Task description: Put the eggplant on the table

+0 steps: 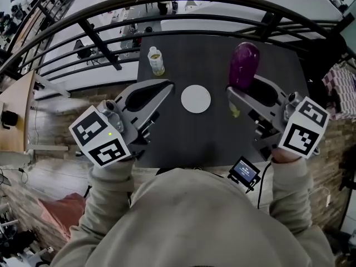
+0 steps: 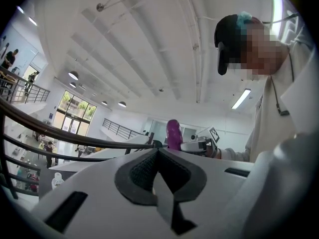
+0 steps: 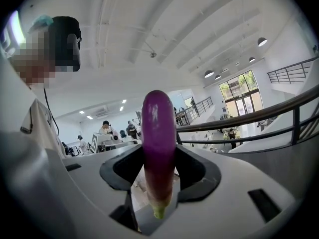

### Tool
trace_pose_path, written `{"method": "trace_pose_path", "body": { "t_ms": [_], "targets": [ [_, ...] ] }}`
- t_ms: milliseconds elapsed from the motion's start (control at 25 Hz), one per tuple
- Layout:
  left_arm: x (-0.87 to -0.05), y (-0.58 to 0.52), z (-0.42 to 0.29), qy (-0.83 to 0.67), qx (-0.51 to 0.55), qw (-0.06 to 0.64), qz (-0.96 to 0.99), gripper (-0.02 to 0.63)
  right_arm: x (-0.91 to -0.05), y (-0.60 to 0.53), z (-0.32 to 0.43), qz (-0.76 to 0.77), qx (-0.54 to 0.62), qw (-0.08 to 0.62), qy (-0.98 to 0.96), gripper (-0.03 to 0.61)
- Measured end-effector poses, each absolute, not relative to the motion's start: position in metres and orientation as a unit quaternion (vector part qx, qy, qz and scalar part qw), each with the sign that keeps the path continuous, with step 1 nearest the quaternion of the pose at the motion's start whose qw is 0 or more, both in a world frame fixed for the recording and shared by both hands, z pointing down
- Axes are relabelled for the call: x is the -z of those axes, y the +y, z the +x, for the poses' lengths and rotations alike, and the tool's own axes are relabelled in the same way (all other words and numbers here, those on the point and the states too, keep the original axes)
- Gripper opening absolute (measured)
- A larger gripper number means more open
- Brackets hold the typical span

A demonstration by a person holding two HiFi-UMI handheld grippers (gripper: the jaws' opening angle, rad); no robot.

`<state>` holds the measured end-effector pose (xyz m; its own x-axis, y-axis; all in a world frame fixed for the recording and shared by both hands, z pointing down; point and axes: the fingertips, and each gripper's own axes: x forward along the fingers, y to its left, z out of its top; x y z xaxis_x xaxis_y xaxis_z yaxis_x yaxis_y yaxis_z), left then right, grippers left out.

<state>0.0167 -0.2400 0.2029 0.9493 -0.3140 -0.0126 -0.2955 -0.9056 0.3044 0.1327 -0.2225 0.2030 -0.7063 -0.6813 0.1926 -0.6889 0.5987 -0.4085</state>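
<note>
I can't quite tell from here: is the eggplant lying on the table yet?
No, the eggplant stands upright, clamped in the right gripper.

a small bottle (image 1: 156,60) stands behind a white disc (image 1: 196,99).

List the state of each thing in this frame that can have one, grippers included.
eggplant: clamped near its stem end, held up off the table
right gripper: shut on the eggplant
left gripper: jaws together, nothing between them
bottle: standing on the table
white plate: flat on the table, nothing on it
table: carries the bottle and the plate
</note>
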Motion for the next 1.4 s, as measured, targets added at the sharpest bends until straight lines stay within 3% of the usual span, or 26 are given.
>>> {"method": "trace_pose_path", "body": {
  "t_ms": [440,720,1400],
  "targets": [
    [-0.232,-0.298,-0.017,-0.129,0.005,0.185,0.974,0.006,-0.218,-0.291,0.091,0.401,-0.265,0.029,-0.876,0.212],
    [-0.240,-0.292,-0.024,-0.122,0.016,0.195,0.973,0.006,-0.222,-0.279,0.078,0.404,-0.269,0.044,-0.873,0.212],
    [-0.235,-0.309,-0.004,-0.147,0.033,0.194,0.969,0.006,-0.226,-0.312,0.096,0.374,-0.271,0.039,-0.886,0.212]
  ]
}}
